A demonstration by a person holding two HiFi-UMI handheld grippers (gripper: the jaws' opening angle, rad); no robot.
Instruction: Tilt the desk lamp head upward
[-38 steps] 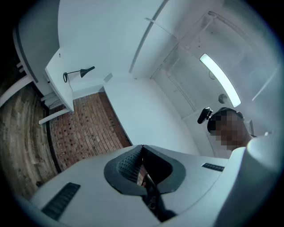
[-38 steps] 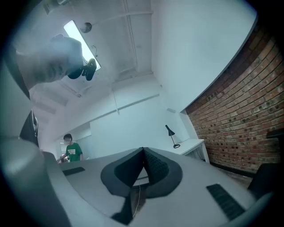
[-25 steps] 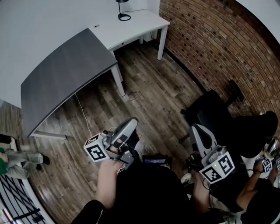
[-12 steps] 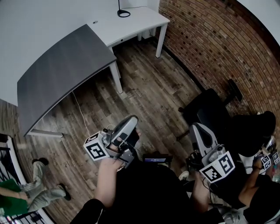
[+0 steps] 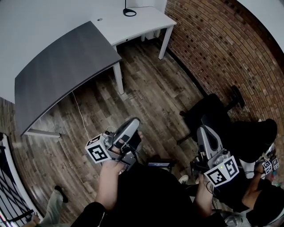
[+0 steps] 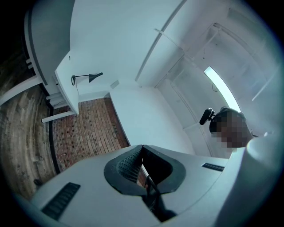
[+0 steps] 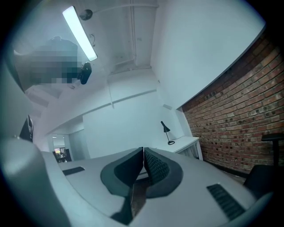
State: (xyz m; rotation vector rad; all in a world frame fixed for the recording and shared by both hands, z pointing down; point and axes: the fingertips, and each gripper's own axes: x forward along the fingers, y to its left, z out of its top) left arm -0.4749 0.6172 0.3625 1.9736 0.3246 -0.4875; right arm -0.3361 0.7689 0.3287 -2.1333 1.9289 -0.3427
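In the head view, the left gripper [image 5: 133, 121] was at about 7 o'clock from the middle of the picture and the right gripper [image 5: 203, 130] at about 4 o'clock. Each was held in one hand above the wooden floor [image 5: 155, 95] and pointed toward 12 o'clock. The lamp [image 5: 129, 11] stood far away at the 12 o'clock edge, on a white desk [image 5: 148, 22] in the corner beside the brick wall [image 5: 222, 48]. Only its round base and the low part of its stem were visible there. A grey desk [image 5: 62, 71] joined the white one at 10 o'clock, and a black chair [image 5: 213, 113] stood at 3 o'clock. In the left gripper view, the jaws of the left gripper [image 6: 142, 150] were pressed together with nothing between them. The lamp [image 6: 88, 77] was small at 10 o'clock, well apart from the jaws, and its whole outline lay sideways in the picture. In the right gripper view, the right gripper [image 7: 143, 153] was also clenched and empty. The lamp [image 7: 166, 131] stood upright on the white desk [image 7: 186, 142] at about 2 o'clock from the jaws, with its cone head pointing down toward the left.
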